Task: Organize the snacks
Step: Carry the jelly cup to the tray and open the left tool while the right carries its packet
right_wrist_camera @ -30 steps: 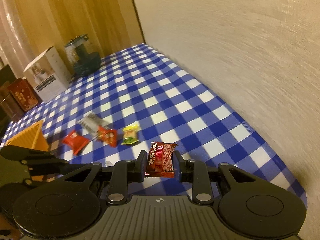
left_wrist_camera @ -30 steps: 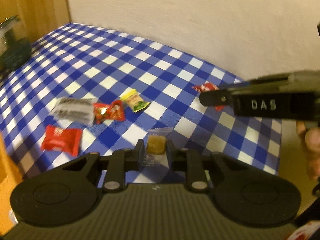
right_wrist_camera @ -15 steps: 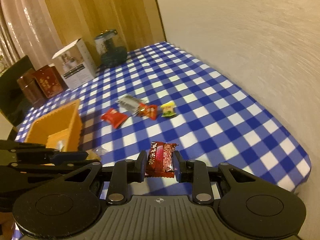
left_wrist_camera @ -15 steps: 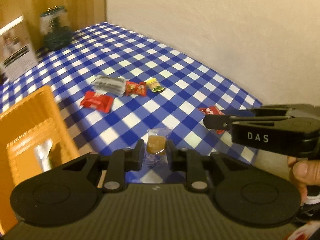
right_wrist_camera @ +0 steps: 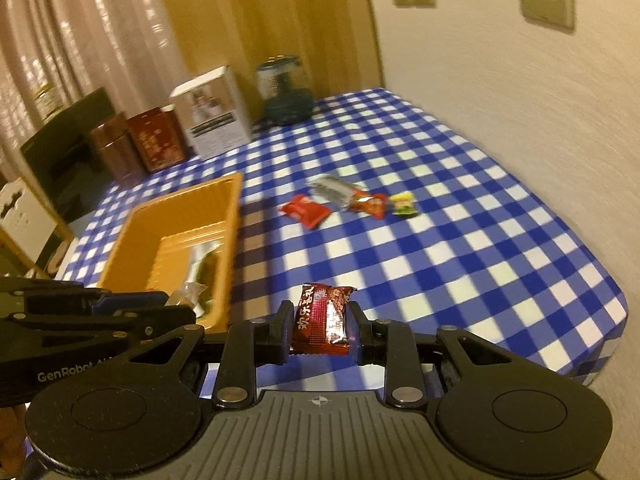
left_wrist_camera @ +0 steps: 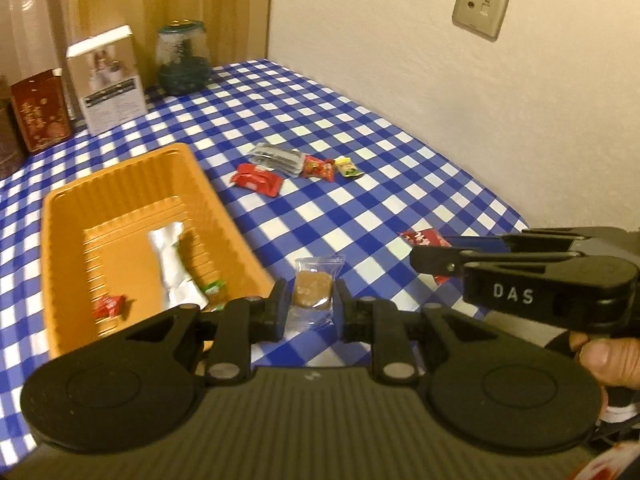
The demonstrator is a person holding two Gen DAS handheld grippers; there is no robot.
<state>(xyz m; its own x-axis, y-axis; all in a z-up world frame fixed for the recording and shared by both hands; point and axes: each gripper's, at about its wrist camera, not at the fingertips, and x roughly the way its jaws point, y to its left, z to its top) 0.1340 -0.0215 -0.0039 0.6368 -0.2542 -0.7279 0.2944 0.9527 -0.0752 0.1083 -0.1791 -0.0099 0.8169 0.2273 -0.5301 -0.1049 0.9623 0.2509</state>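
My left gripper (left_wrist_camera: 311, 305) is shut on a clear-wrapped brown candy (left_wrist_camera: 313, 289), held above the table just right of the orange tray (left_wrist_camera: 120, 176). My right gripper (right_wrist_camera: 322, 326) is shut on a dark red snack packet (right_wrist_camera: 322, 318), also in the air, right of the tray (right_wrist_camera: 224, 200). The right gripper shows in the left wrist view (left_wrist_camera: 434, 258). The tray holds a silver packet (left_wrist_camera: 172, 268) and small candies. On the cloth lie a red packet (left_wrist_camera: 258, 178), a silver packet (left_wrist_camera: 276, 157), a red candy (left_wrist_camera: 318, 168) and a yellow-green candy (left_wrist_camera: 347, 166).
A blue-checked tablecloth (left_wrist_camera: 360, 200) covers the table, which meets a wall on the right. At the far end stand a white box (left_wrist_camera: 108, 80), a dark glass jar (left_wrist_camera: 184, 60) and red-brown tins (left_wrist_camera: 38, 110). The table's near right edge (right_wrist_camera: 600, 344) drops off.
Both grippers have pulled back and up from the table and swung left, each keeping its snack. The orange tray has come into view.
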